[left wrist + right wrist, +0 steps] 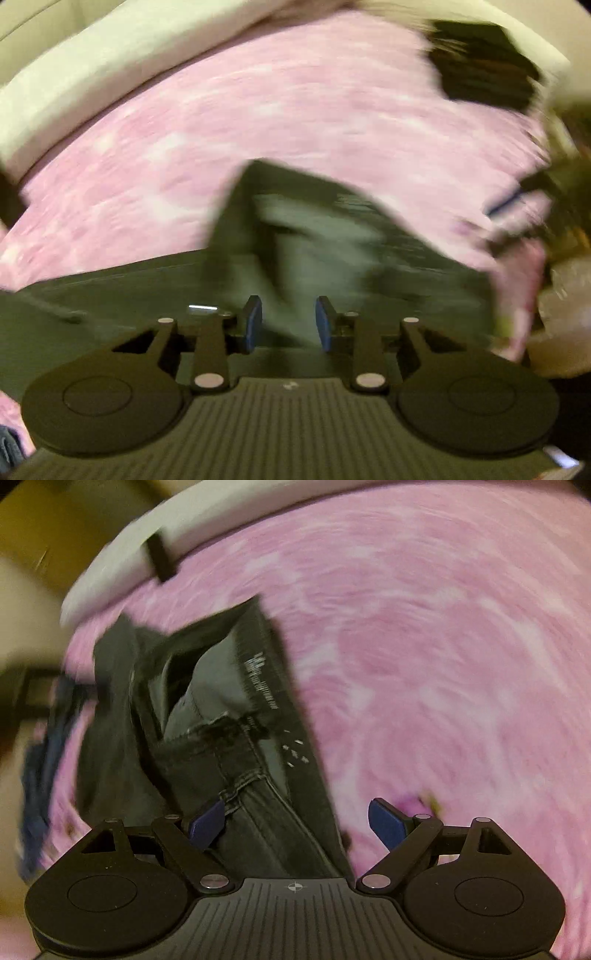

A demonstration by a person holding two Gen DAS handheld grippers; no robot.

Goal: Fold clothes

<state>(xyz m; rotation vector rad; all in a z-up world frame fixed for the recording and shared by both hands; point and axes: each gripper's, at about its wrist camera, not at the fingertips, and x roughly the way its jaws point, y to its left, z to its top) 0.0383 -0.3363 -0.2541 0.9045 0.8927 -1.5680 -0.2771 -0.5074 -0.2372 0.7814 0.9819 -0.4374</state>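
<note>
Jeans (221, 738) on pink bedspread (443, 646), both grippers above.

Dark grey, crumpled, waistband and inner pocket lining showing, spread over pink mottled cover beside white edge (122, 572). Right gripper (297, 825) with jaws spread wide, denim leg running between them, pads not pressing it. Left gripper (288, 325) with jaws partly apart, nothing pinched, blurred grey fabric (314, 240) below. Blue garment (40, 775) at far left of right view.

A pink mottled cover (461, 646) spreads across the surface in both views, heavily blurred. A white padded edge (110, 74) runs along its far side, crossed by a black strap (161, 559). Beyond lies what may be yellowish floor (55, 528).
</note>
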